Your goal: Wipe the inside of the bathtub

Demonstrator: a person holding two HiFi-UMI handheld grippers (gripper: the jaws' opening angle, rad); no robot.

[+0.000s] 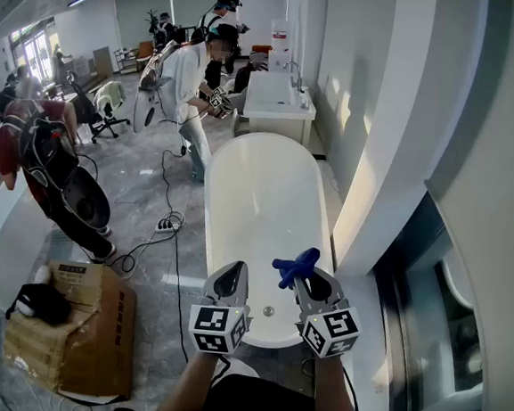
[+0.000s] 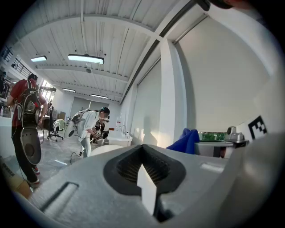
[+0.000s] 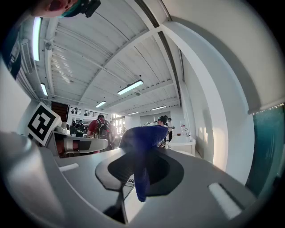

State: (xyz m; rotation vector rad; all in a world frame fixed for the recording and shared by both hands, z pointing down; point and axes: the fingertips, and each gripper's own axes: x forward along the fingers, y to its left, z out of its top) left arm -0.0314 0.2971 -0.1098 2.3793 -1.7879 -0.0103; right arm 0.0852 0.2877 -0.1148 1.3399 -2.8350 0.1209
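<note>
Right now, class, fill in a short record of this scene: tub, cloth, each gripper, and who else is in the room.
tub: white, oval, along the wall; only a drain shows inside
cloth: blue, held over the tub's near end
left gripper: jaws together, nothing between them
right gripper: jaws closed on the cloth
others: person in white near the sink; person in red at left

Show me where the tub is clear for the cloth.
The whole tub floor is bare, from the drain to the far rim. The right gripper holds the cloth above the near end. Crowded: floor at left, with cable and boxes.
</note>
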